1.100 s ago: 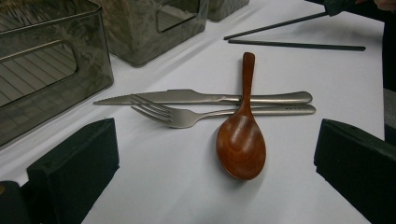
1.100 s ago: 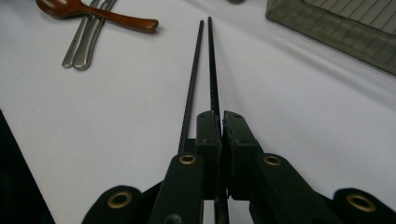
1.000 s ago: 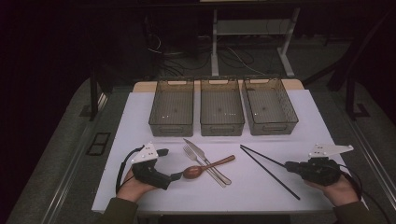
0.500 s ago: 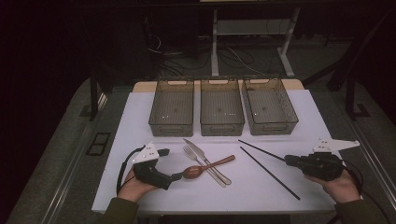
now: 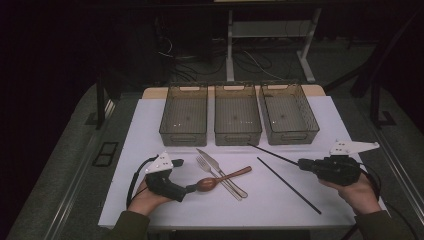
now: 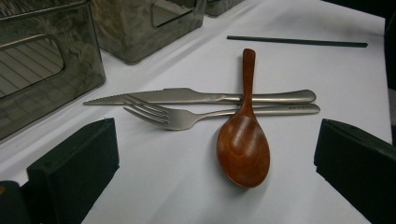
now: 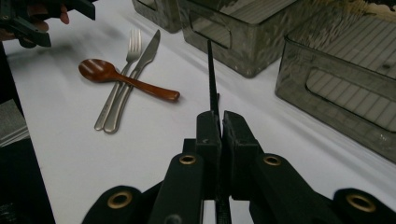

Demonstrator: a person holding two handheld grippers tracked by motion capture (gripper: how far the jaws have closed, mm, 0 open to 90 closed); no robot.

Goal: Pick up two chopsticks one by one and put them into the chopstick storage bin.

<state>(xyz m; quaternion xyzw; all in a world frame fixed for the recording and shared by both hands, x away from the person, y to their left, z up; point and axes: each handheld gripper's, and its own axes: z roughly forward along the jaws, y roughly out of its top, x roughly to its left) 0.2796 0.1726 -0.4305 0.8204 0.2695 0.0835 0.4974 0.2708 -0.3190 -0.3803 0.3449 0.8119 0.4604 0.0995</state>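
Sorting barely begun: right gripper (image 7: 219, 122) clamped on one thin black chopstick (image 5: 272, 153), nr the three empty smoked-plastic bins (image 5: 237, 136); left gripper (image 6: 215, 158) jaws apart around brown wooden spoon (image 6: 243, 147); rest unsorted.

The room around the white table (image 5: 150, 200) was dark; light fell on it from above. The wooden spoon (image 6: 243, 149) showed soft glare. Beyond the spoon, the bins (image 7: 327, 84) looked hazy, and the picture was slightly blurred.
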